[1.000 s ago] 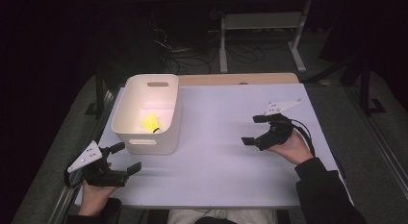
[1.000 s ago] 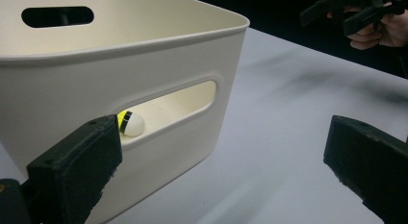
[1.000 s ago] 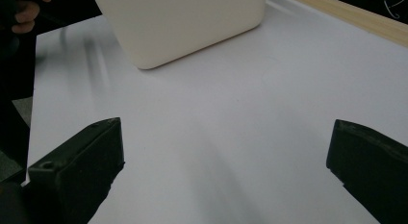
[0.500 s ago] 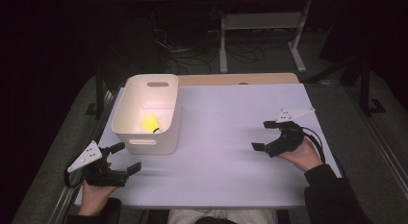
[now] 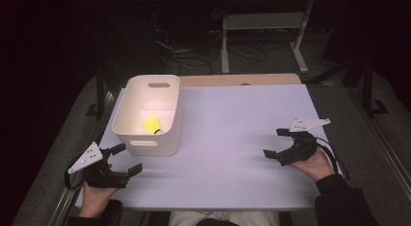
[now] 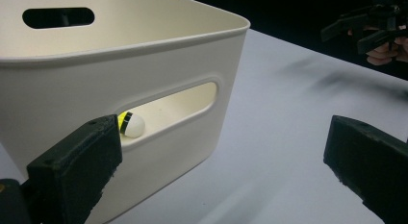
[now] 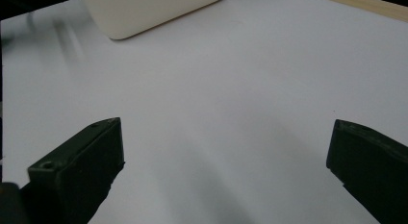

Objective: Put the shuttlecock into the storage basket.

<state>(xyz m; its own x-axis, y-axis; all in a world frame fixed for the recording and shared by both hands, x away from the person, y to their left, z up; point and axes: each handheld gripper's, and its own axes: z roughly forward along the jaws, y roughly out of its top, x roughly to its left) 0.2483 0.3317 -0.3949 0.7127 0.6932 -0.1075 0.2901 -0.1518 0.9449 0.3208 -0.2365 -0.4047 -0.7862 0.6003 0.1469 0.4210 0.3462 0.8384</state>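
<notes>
Dark room, floor cables and a metal frame behind the table (image 5: 242,114); white top, wood strip along the far edge.

Landmark: white bin (image 5: 148,114), far-left part of the top, handle slots in both end walls. Yellow shuttlecock (image 5: 151,123) lies inside the bin, on its floor toward the near end. Left gripper view catches its white cork tip with a black band (image 6: 131,124) through the near slot.

Left tongs (image 5: 121,160): just off the bin's near-left corner, jaws wide apart, holding nothing, aimed at the bin's near wall. Right tongs (image 5: 277,144): well apart from the bin, out to its right near the table's right edge, jaws also spread, empty, nothing but bare top between them.

Read: shuttlecock looks placed, both hands parked clear. Looks like end of a drop-in, or the idle before a pick-out. If it's a pick-out, left tongs are the closer pair: lift over the rim, come down from above, pinch the cork, not the skirt. The slot is likely too narrow to go through.
</notes>
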